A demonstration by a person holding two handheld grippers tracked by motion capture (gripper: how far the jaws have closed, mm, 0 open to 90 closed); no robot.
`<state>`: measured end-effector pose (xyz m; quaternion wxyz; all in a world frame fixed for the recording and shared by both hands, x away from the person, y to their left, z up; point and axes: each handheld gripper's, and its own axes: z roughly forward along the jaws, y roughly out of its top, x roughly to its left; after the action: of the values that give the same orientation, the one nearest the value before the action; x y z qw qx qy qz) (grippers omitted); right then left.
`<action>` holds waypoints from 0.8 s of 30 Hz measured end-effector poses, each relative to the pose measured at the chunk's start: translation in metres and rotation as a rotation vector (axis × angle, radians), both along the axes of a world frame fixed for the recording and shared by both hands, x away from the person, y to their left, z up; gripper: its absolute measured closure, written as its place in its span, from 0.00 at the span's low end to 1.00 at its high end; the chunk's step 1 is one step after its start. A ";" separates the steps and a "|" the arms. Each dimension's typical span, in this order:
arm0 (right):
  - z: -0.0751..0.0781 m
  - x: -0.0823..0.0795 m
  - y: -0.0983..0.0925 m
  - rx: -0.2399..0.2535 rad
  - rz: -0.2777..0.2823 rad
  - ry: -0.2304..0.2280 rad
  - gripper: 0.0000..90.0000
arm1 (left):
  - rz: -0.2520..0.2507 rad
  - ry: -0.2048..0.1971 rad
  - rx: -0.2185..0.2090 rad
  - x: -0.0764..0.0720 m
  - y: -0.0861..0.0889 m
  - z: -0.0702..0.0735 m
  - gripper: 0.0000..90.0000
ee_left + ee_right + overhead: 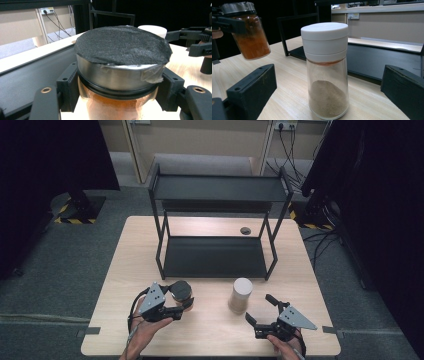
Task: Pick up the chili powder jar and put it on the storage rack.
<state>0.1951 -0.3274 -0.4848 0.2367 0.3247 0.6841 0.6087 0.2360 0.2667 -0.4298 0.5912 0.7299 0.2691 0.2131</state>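
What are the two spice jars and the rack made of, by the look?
Orange-powder jar: clear glass or plastic, shiny metal lid with black felt-like top. White-capped jar: clear, likely glass, matte plastic cap. Rack: matte black, probably painted metal.

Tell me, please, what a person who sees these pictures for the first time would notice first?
Probably the jar of orange powder, lifted off the wooden table at its front left in the shut left hand-held gripper. Next, the white-capped shaker of brownish powder standing front centre, with the right hand-held gripper open in front of it. Behind both stands a bare black two-tier rack.
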 end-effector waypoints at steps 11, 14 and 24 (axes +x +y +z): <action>0.000 0.000 0.001 -0.002 0.000 0.001 0.01 | -0.012 -0.018 -0.001 0.008 0.003 0.029 0.35; 0.000 0.000 0.001 -0.002 0.001 0.000 0.01 | -0.011 -0.012 -0.003 0.011 0.003 0.036 0.35; 0.000 0.001 0.004 0.003 0.002 -0.001 0.01 | -0.029 -0.018 -0.017 0.025 0.002 0.061 0.35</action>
<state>0.1958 -0.3231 -0.4847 0.2358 0.3241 0.6835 0.6101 0.2611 0.2691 -0.3684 0.6028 0.7267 0.2550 0.2088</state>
